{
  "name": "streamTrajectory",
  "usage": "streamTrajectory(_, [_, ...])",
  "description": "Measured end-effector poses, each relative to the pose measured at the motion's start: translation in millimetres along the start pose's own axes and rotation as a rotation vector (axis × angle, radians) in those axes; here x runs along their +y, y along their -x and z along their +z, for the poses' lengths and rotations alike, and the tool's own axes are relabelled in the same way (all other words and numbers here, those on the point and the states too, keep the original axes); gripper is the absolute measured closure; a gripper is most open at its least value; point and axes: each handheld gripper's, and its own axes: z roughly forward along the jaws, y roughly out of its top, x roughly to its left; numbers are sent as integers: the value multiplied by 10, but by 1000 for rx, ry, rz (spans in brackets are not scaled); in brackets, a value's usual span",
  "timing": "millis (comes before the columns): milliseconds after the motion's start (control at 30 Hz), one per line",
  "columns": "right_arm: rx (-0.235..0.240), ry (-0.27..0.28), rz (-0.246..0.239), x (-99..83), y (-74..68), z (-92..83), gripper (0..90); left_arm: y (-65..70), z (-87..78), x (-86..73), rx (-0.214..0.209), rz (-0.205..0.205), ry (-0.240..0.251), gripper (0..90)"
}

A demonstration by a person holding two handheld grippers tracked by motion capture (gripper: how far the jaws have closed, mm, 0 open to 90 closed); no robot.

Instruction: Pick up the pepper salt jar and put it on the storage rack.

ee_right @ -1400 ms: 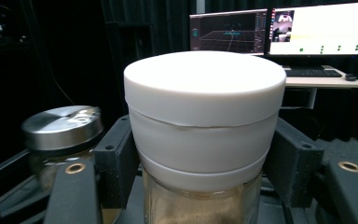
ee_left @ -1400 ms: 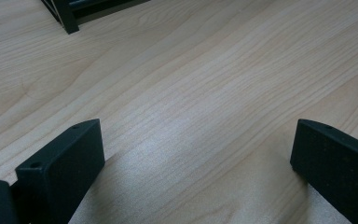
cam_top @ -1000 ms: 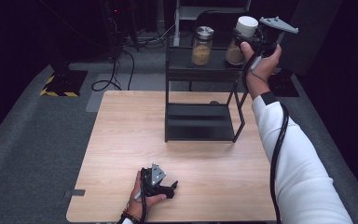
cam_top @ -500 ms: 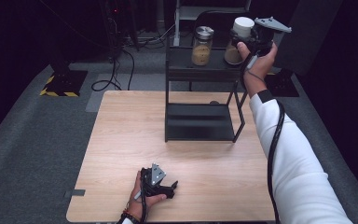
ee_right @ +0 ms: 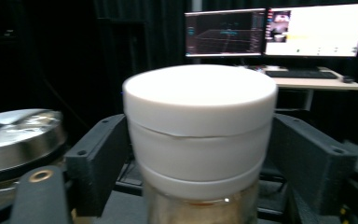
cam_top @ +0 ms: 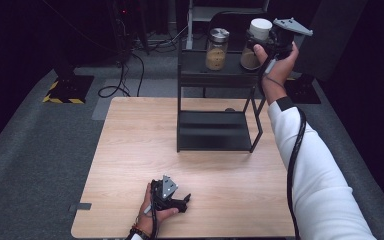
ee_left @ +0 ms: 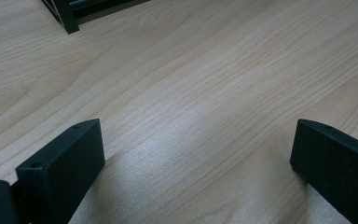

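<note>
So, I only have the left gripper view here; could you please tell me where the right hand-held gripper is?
Observer: The right hand-held gripper is up at the top shelf of the black rack, around a white-lidded jar.
Operator: Is it gripping the jar?
Observer: Its jaws have just been opening, with the white lid between them; the jar appears to stand on the shelf.
Operator: Is anything beside it?
Observer: A metal-lidded jar stands on the same shelf, to its left in the high view.

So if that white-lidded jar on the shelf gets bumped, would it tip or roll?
The white-lidded jar looks glass, so probably rigid and breakable. It stands upright and taller than wide, so a high knock might tip it, and its round sides would likely roll. The brown filling sits low, which may steady it.
</note>
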Motion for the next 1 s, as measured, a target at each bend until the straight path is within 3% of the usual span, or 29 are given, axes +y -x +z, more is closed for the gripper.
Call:
streamTrajectory(233, [26,35,-41,0,11,-172,63,-1,0,0,0,-1,0,28])
streamTrajectory(400, [34,60,-61,-52,28,-374,34,1,1,0,1,-1,0,28])
streamTrajectory(500, [60,70,-43,-129,83,-512,27,3,0,0,2,-2,0,28])
streamTrajectory(1000, [97,80,-78,-590,194,-1283,22,9,1,-2,5,-5,1,28])
